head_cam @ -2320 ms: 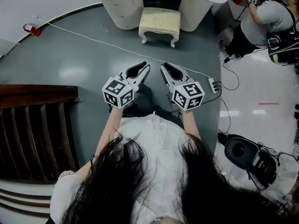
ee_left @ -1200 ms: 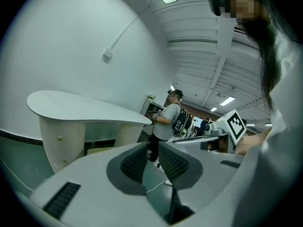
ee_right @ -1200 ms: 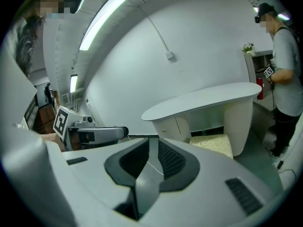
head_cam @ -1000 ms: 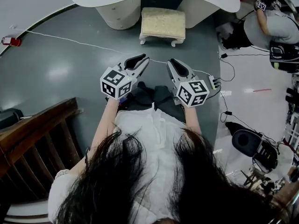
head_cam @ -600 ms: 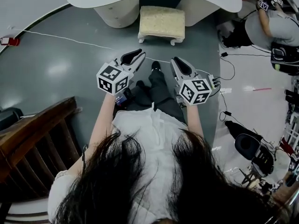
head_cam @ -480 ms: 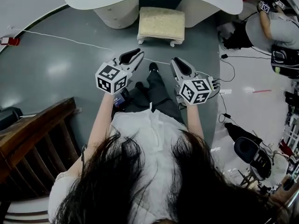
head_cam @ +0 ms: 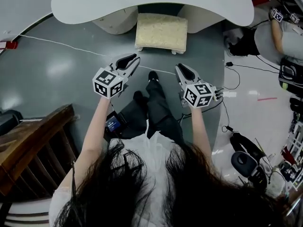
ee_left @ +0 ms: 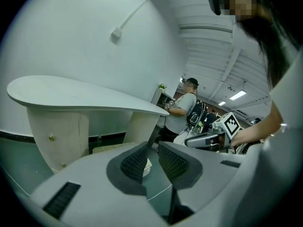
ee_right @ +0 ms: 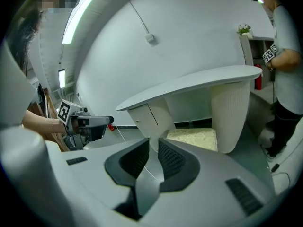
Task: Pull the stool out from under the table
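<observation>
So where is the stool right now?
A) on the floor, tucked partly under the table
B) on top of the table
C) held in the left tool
A: the stool stands on the floor between the two bases of the table, its far edge under the tabletop.

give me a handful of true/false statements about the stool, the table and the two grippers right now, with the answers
1. The stool stands partly under the table top. True.
2. The left gripper is clamped on a stool leg. False: it is shut on nothing and hangs clear of the stool.
3. The right gripper is shut and empty. True.
4. The stool's cushion is dark red. False: it is pale cream.
5. A thin white cable lies on the floor on the person's side of the stool. True.
</observation>
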